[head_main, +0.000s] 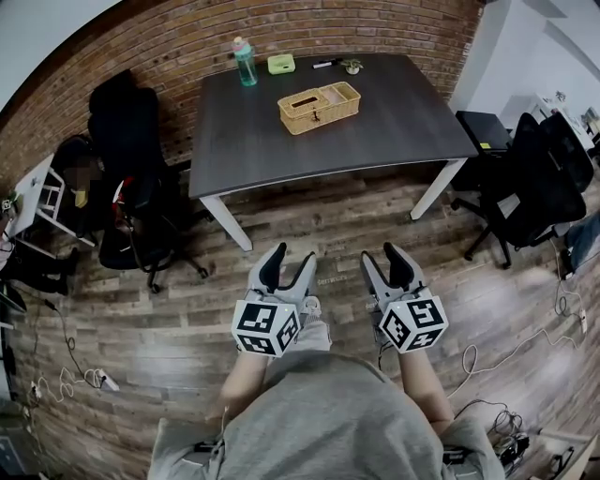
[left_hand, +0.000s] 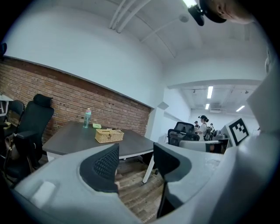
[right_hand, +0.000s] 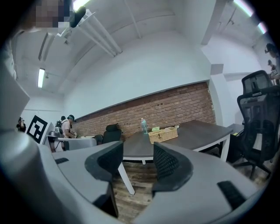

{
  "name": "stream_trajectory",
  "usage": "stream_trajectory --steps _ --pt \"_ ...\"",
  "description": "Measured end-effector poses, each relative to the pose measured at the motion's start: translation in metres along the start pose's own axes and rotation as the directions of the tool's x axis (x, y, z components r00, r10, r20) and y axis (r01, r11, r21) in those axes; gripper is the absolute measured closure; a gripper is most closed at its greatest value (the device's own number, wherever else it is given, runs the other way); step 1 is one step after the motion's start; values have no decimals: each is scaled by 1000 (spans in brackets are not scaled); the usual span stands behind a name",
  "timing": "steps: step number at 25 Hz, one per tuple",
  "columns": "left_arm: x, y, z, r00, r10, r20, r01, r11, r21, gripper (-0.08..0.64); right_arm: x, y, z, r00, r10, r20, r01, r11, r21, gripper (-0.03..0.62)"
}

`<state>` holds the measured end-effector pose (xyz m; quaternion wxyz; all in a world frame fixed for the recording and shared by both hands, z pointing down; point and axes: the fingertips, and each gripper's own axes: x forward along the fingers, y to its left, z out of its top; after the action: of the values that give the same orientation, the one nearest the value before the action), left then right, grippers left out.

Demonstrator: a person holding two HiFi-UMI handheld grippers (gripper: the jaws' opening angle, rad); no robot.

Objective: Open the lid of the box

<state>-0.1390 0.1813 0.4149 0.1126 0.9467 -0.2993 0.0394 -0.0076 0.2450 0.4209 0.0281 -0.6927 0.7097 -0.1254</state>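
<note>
Woven wicker box (head_main: 319,107); matt dark table (head_main: 394,122).

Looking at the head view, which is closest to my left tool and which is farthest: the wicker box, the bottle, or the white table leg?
From the left tool:
1. Table leg: nearest, just ahead, slightly left.
2. Box: farther ahead, middle.
3. Bottle: farthest, back left.

Dark counter (head_main: 375,122) on white legs, its far edge toward a brick wall (head_main: 281,28). Along that far edge, starting near the left corner:
- teal bottle (head_main: 245,62), upright
- pale green case (head_main: 280,64) just beside it
- black pen (head_main: 325,64)
- a small item (head_main: 352,66), too small to identify

Black office chair (head_main: 131,187) off the counter's left edge. More black chairs (head_main: 539,178) beyond its right edge. Wood-plank floor (head_main: 328,225), with white cables (head_main: 487,352) lying loose.
</note>
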Motion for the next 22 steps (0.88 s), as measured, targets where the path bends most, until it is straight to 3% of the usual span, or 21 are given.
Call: stream_trajectory --steps 22 --pt "139 116 39 999 -26 -46 27 1000 9 327 184 -34 40 1000 4 -9 -4 1000 -15 380"
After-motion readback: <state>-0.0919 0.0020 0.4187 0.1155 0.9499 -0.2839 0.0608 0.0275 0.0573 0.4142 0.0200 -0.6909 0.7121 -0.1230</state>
